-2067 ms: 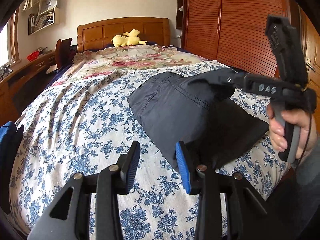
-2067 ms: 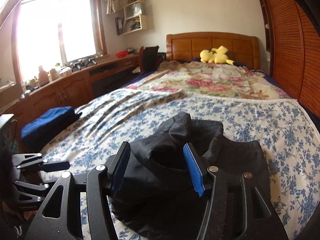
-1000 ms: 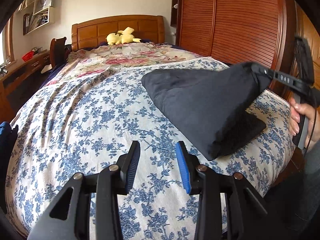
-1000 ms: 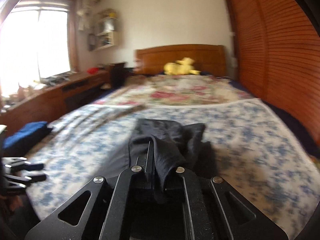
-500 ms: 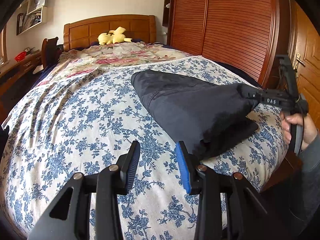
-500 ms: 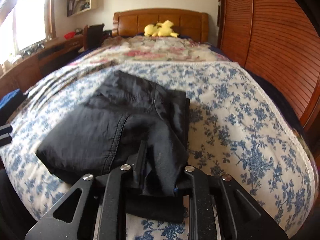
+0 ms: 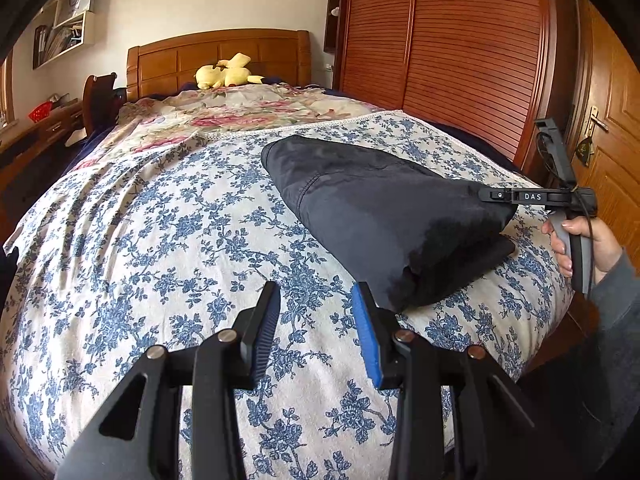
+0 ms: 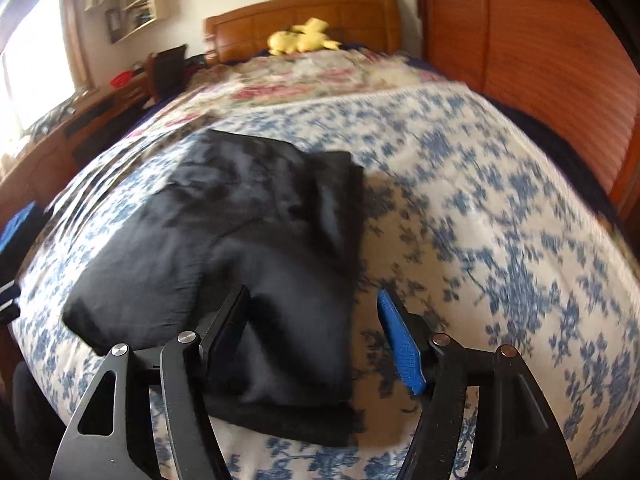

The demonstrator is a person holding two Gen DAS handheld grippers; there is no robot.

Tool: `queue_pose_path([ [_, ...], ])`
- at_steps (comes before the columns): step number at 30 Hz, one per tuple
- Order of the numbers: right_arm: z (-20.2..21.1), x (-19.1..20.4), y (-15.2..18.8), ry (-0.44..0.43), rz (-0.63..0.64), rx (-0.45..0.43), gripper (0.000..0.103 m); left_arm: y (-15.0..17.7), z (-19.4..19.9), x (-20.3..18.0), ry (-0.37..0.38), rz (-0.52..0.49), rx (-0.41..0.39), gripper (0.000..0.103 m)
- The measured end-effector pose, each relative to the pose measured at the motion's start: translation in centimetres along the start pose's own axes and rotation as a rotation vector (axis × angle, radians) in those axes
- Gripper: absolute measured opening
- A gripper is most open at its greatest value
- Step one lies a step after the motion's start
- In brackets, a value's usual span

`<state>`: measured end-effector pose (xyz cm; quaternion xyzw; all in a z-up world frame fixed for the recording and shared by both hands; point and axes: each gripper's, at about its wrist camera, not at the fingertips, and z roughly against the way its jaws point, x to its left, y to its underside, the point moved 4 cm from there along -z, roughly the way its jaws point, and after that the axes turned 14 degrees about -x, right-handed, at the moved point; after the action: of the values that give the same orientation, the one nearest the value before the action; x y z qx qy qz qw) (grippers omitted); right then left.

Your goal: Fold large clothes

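A dark navy garment (image 7: 380, 208) lies folded on the right side of the blue-flowered bedspread (image 7: 160, 240). My left gripper (image 7: 316, 328) hovers over the bedspread just left of the garment's near corner, open with nothing between its fingers. My right gripper (image 8: 314, 332) is low at the garment's (image 8: 240, 216) near right edge. Its jaws are opening. The folded edge lies between them, and the blue pad (image 8: 400, 344) stands clear of the cloth. In the left wrist view a hand (image 7: 580, 240) holds that gripper at the garment's right end.
A yellow plush toy (image 7: 228, 76) sits by the wooden headboard (image 7: 220, 56), with a pink-flowered quilt (image 7: 240, 112) in front of it. Slatted wardrobe doors (image 7: 460, 60) run close along the bed's right side. A desk (image 8: 92, 120) and a blue cloth pile (image 8: 16, 224) are left.
The right gripper came down with the garment's lifted edge, laid it on the folded stack and opened its jaws off the cloth. The left gripper stayed where it was.
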<state>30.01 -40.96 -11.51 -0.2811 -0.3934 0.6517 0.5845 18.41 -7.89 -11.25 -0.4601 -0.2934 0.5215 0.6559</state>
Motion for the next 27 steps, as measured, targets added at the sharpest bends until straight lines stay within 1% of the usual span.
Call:
queue_pose_path([
  [2,0.1,-0.9,-0.1,0.015,-0.026,-0.017,0.068,0.1,0.0,0.1,0.001,0.006,0.0,0.036],
  [5,1.4,-0.8,-0.9,0.01,-0.027,-0.089,0.068,0.2,-0.2,0.2,0.0,0.015,-0.002,0.036],
  [8,2.6,1.0,-2.2,-0.038,0.008,-0.163,0.067,0.3,-0.2,0.1,0.001,0.015,0.002,0.036],
  [10,2.8,2.8,-2.8,-0.078,0.038,-0.191,0.066,0.3,-0.2,0.0,0.001,0.011,0.003,0.036],
  [12,2.5,4.8,-3.3,-0.123,0.063,-0.199,0.064,0.4,-0.2,0.0,0.002,0.011,0.003,0.036],
  [15,1.3,7.6,-3.5,-0.16,0.1,-0.19,0.061,0.4,-0.1,0.0,0.001,0.008,0.004,0.036],
  [19,-0.8,11.1,-3.0,-0.199,0.152,-0.152,0.058,0.3,0.1,0.1,0.0,0.004,0.003,0.036],
  [23,-2.4,12.9,-1.9,-0.219,0.18,-0.103,0.057,0.3,0.2,0.3,0.001,0.006,0.003,0.036],
  [25,-3.1,13.6,-1.2,-0.24,0.179,-0.064,0.057,0.3,0.2,0.4,0.001,0.008,0.004,0.036],
  [27,-3.9,14.3,0.1,-0.263,0.191,-0.002,0.056,0.4,0.2,0.6,0.0,0.011,0.004,0.036],
])
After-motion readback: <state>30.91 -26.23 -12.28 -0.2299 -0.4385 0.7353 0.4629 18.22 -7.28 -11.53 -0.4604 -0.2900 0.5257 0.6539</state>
